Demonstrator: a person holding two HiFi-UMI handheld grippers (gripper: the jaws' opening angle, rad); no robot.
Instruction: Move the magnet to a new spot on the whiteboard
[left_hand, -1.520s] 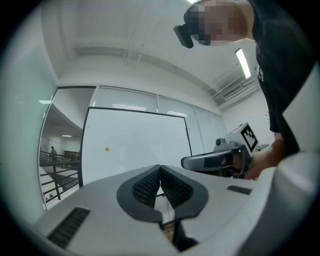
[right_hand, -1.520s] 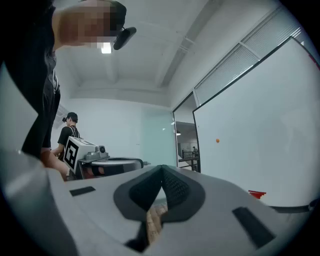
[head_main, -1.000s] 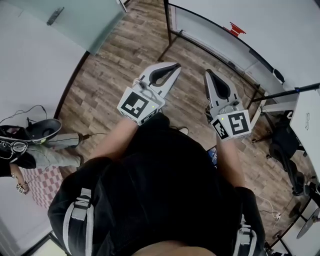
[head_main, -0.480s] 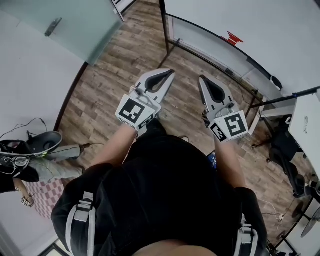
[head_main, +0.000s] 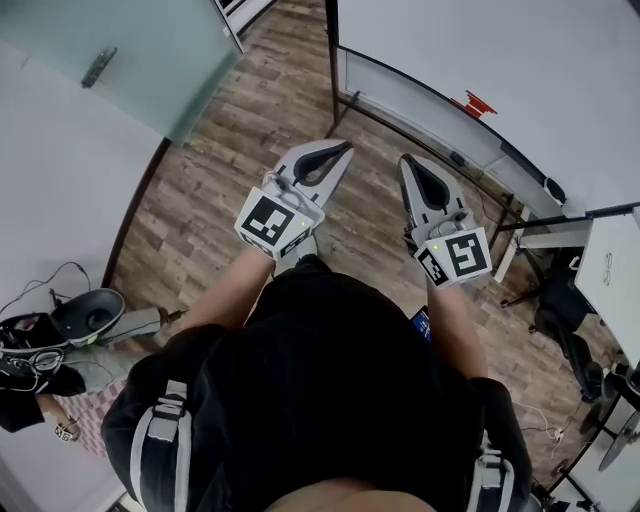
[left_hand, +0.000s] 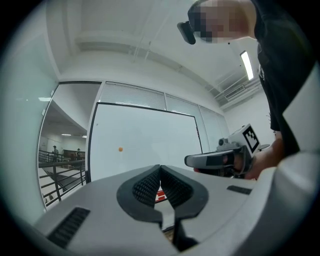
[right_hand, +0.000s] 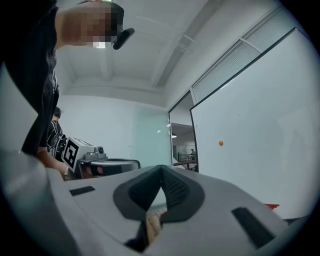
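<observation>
A small orange magnet sticks to the whiteboard well ahead of both grippers; the right gripper view has the magnet on the whiteboard to the right. In the head view the whiteboard stands at the upper right and I cannot make out the magnet. My left gripper and right gripper are held side by side in front of the person's body, over the wood floor. Both are shut with nothing between the pads. The left gripper sees the right one beside it.
A red object sits on the whiteboard's lower ledge. The board's dark frame leg stands ahead. A frosted glass door is at upper left. A black chair and a white table are on the right; cables and gear lie on the left.
The whole view has shifted as the person moved nearer the whiteboard. Both grippers stay shut and side by side, a little closer to the board's base.
</observation>
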